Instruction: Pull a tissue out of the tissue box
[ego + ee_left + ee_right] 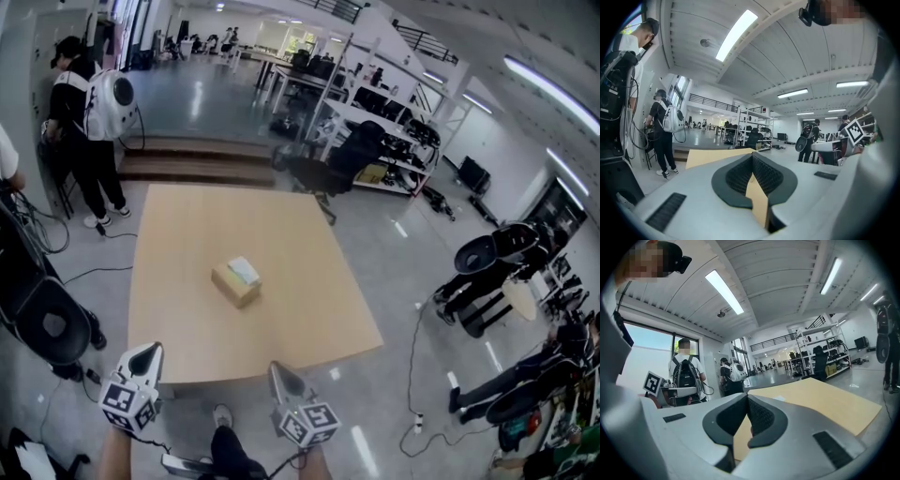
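Observation:
A tan tissue box (235, 283) lies near the middle of the wooden table (309, 309), with a white tissue (245, 271) showing at its top. Both grippers hang at the table's near edge, well short of the box. The left gripper (142, 360) is at the lower left of the head view, the right gripper (282, 379) beside it. In the left gripper view the left gripper (752, 156) has its dark ribbed pads meeting at the tips with nothing between them. The right gripper (747, 397) is shut the same way, empty, with the tabletop (820, 401) beyond it.
A person with a white backpack (89, 117) stands off the table's far left corner. A black chair (52, 323) sits by the left edge. Cables (412, 375) trail on the floor at the right, near dark equipment (492, 272). Shelving (375, 122) stands behind the table.

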Available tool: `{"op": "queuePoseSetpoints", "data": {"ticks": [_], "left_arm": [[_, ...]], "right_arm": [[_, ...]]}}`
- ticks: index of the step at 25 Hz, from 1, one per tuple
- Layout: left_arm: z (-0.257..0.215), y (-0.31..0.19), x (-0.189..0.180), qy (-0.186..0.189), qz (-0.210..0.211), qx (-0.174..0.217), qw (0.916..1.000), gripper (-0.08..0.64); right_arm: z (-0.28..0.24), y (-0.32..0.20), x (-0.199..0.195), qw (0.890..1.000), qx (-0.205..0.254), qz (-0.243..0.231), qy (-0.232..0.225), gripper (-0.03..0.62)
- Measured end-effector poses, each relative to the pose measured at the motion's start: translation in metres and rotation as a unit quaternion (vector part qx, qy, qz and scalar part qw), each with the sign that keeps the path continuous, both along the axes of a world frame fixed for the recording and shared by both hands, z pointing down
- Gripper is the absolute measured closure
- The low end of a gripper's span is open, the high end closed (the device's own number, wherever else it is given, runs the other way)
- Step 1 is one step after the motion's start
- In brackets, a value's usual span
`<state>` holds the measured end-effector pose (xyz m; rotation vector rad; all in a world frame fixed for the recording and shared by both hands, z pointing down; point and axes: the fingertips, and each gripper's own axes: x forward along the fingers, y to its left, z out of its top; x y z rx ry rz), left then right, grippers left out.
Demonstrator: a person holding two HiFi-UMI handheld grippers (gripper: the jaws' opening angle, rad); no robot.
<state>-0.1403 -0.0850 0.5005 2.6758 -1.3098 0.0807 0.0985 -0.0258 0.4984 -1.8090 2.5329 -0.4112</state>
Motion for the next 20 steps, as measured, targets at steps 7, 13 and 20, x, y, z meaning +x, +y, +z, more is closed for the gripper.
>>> {"op": "queuePoseSetpoints", "data": {"ticks": [7,13,20], "left_arm": [[0.003,-0.036,0.021,0.004,-0.003,-0.005,1.0,0.552],[0.004,-0.064,0.032,0.003,-0.002,-0.007,1.0,0.552],[0.005,-0.086,0.045,0.003,-0.01,-0.014,0.9999,0.552]], "right_arm": [[0.009,-0.039,0.021,1.0,-0.009,-0.001,-0.005,0.588],[0.014,-0.073,0.025,1.0,-0.013,-0.012,-0.005,0.588],[0.011,-0.101,0.037,1.0,-0.01,-0.013,0.003,0.588]]}}
